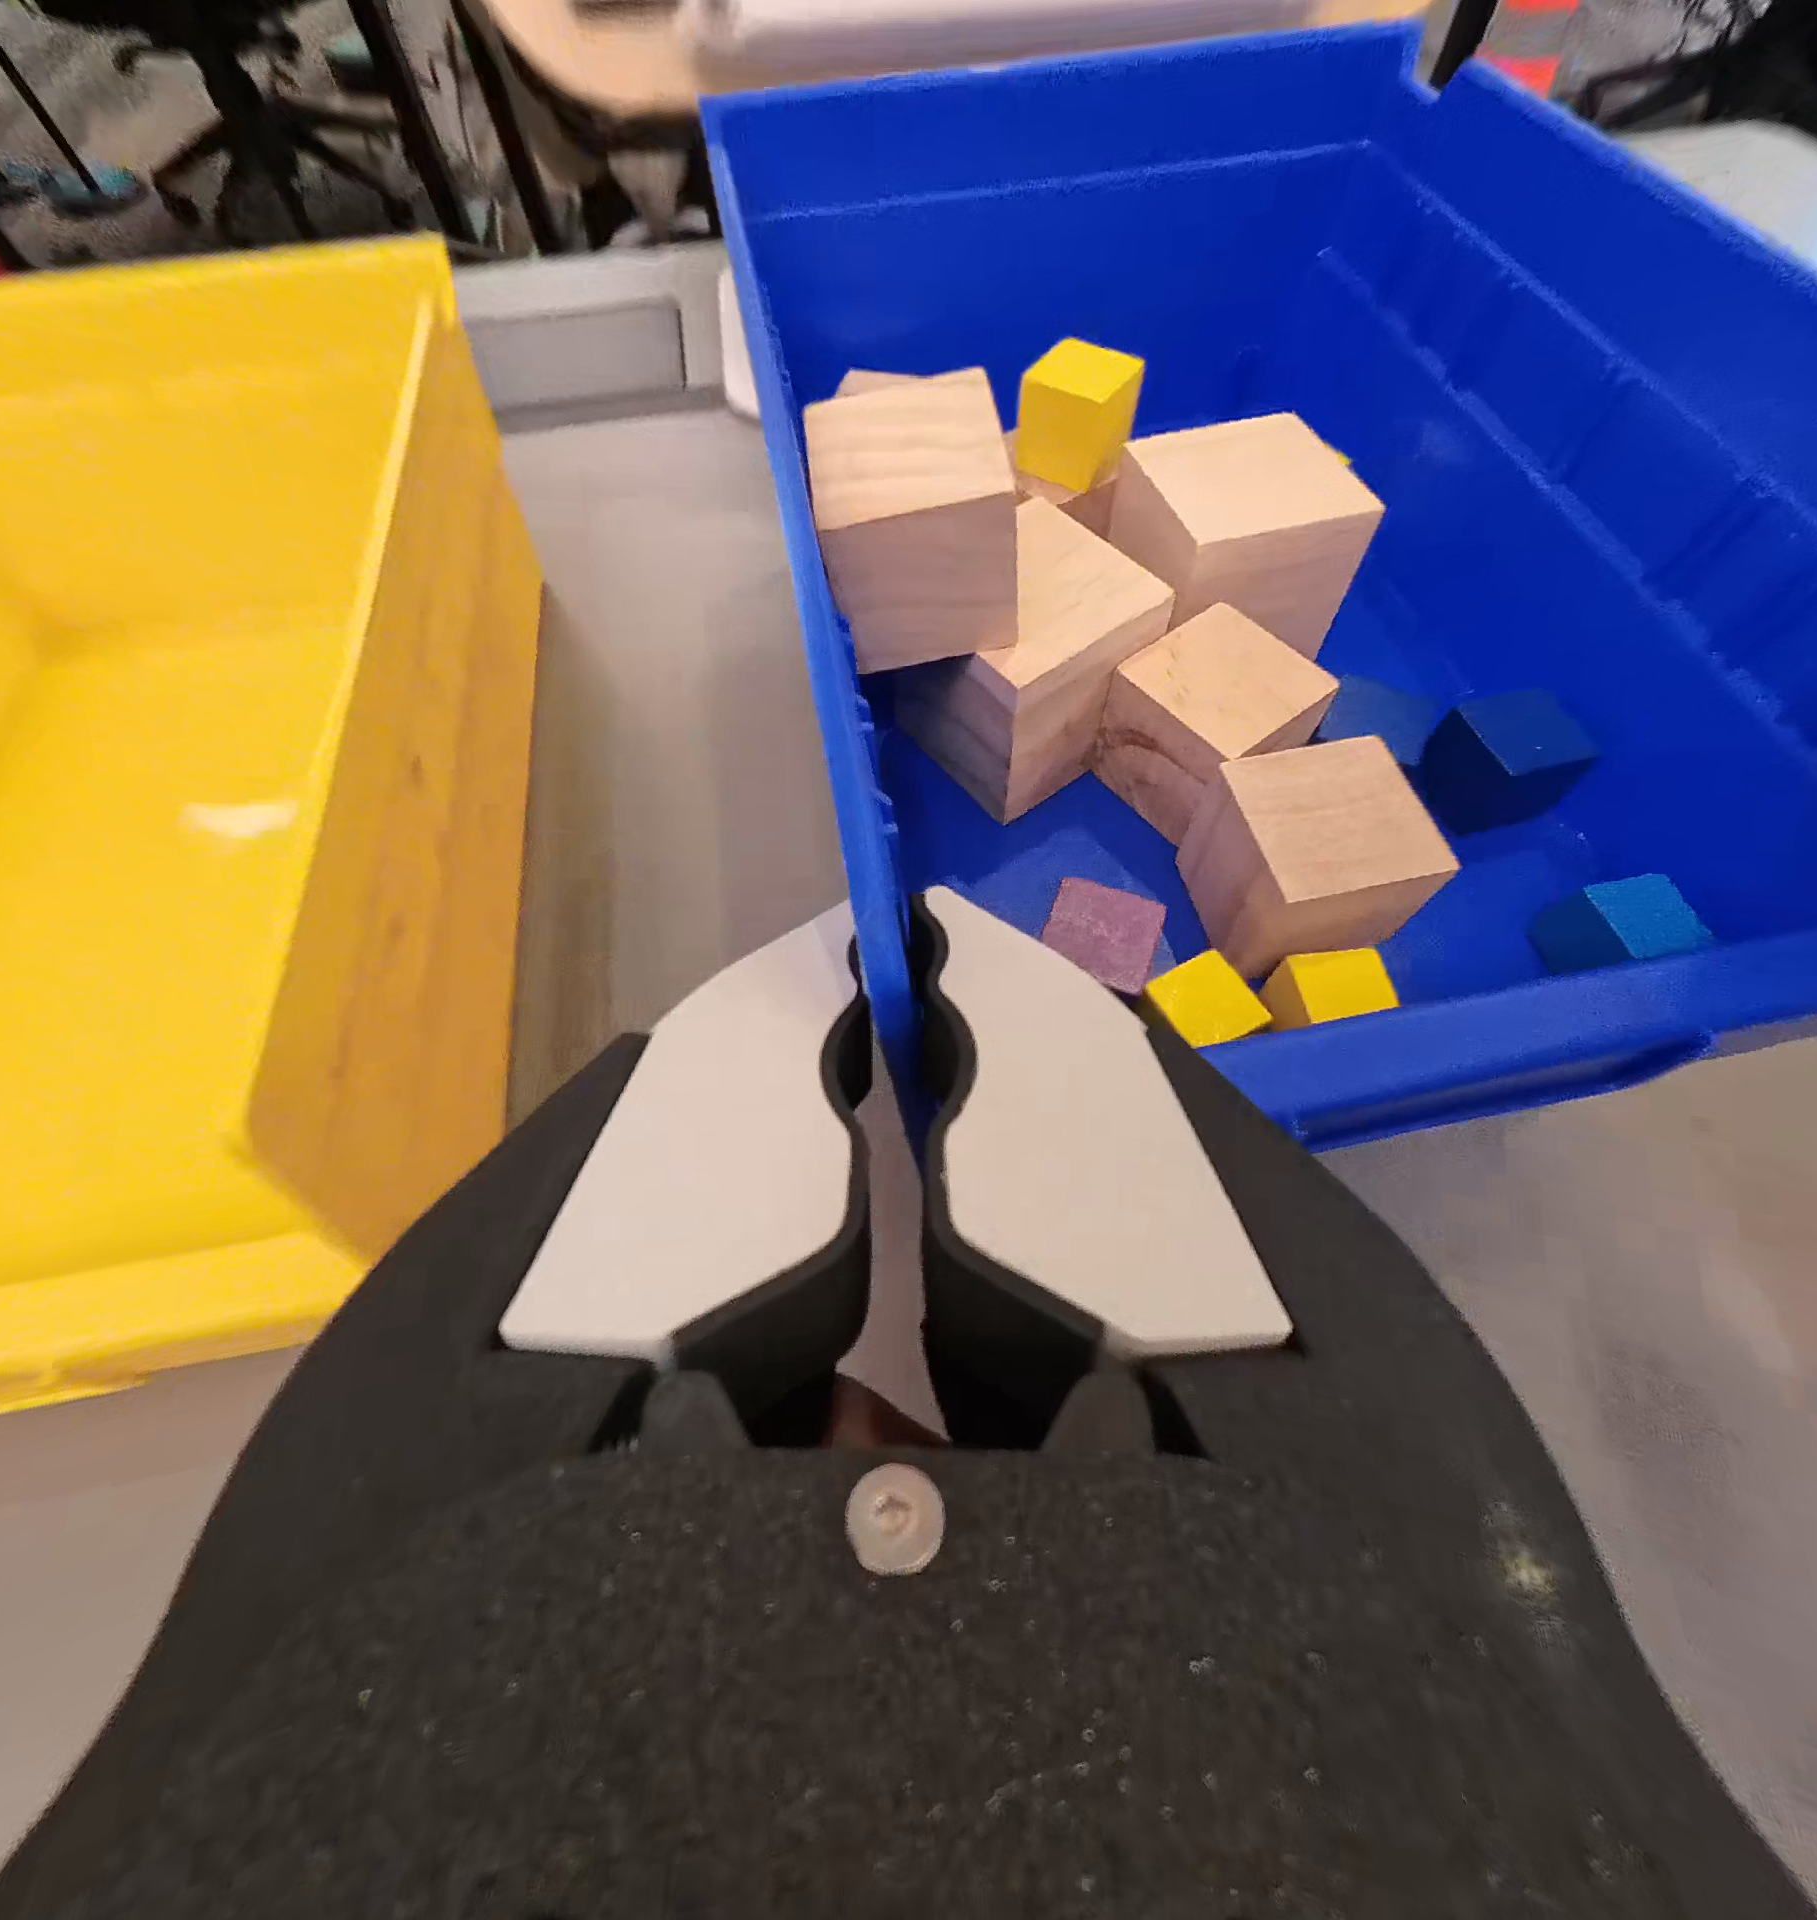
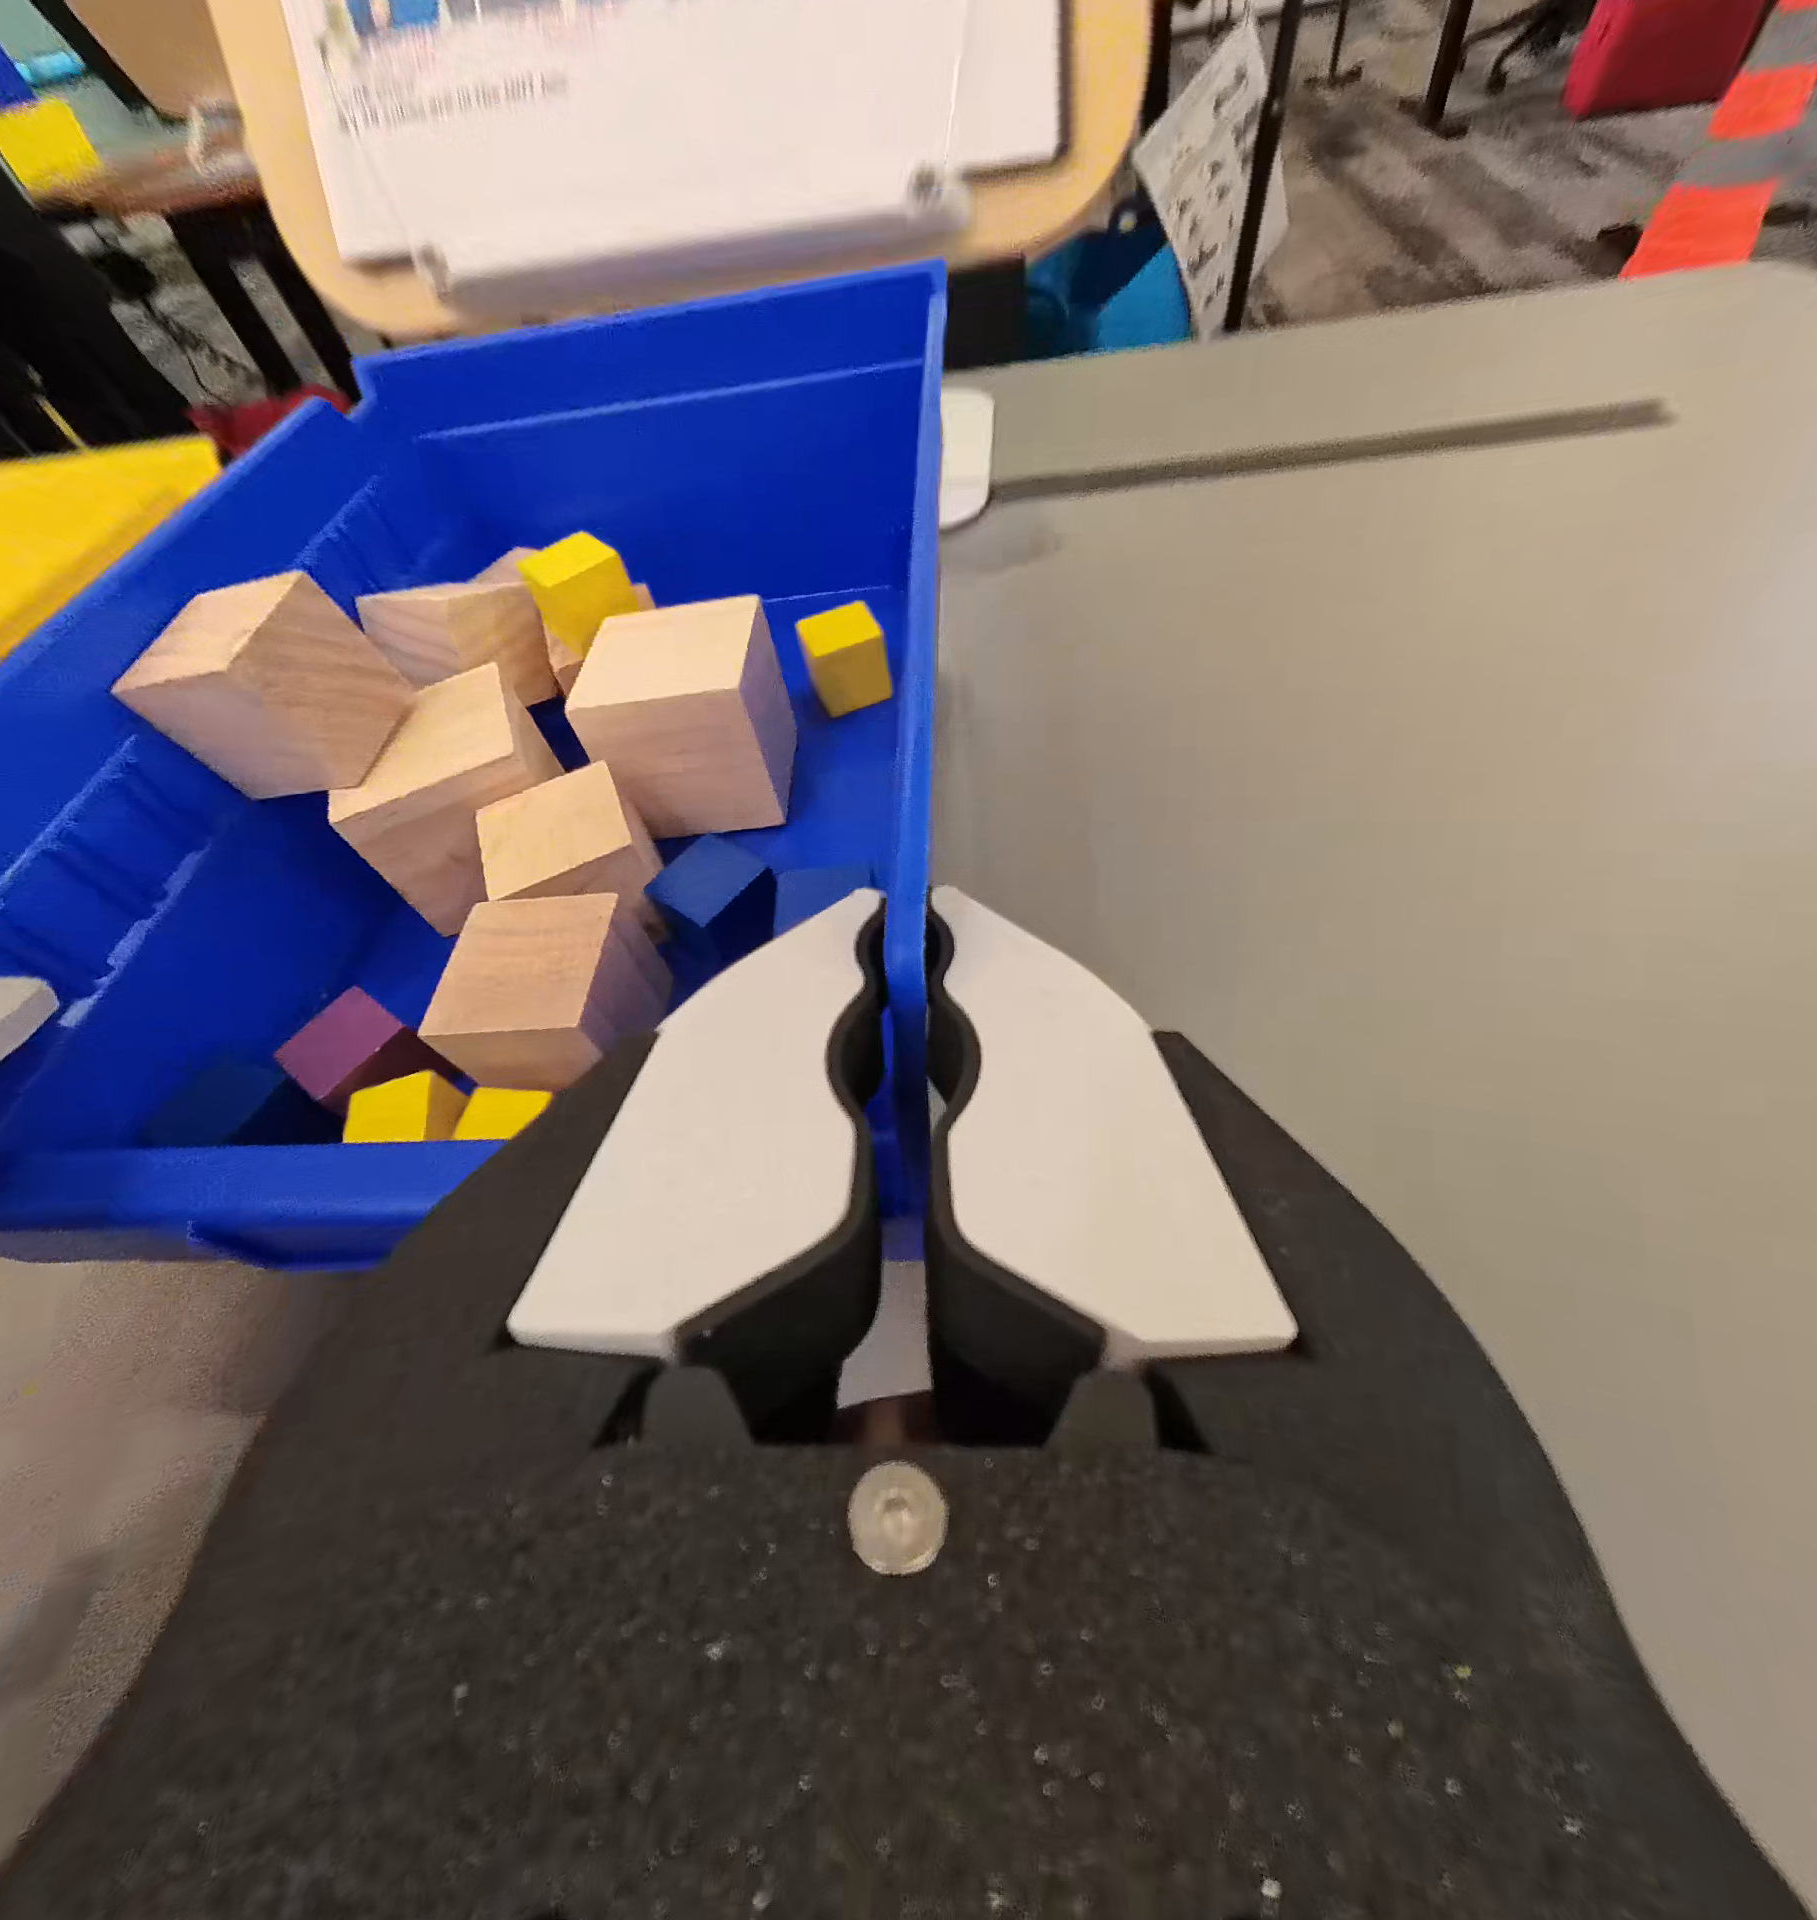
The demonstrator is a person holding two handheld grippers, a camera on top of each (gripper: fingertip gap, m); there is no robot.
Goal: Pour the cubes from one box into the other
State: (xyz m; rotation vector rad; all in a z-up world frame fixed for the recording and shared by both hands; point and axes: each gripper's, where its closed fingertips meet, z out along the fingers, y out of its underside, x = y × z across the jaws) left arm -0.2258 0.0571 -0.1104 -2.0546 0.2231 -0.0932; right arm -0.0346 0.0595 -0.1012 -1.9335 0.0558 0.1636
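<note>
A grey table (image 2: 1403,727) carries two plastic boxes side by side, with chair legs and clutter blurred beyond its far edge. Nearest the cameras, the left gripper (image 1: 891,935) is clamped on the left side wall of the blue box (image 1: 1299,208), close to its near corner, and the right gripper (image 2: 906,914) pinches the right side wall in the same way. The blue box runs lengthwise away from the grippers, its low front lip toward them and its taller back wall farthest off. Its floor has ribbed slots along the sides. Inside lie large plain wooden cubes (image 1: 1247,520) heaped toward the left wall, with small yellow cubes (image 1: 1330,985), blue cubes (image 1: 1506,753) and one purple cube (image 1: 1103,930) scattered near the front lip. The yellow box (image 1: 156,727) stands to the left, apart from the blue one, a strip of table between them.
</note>
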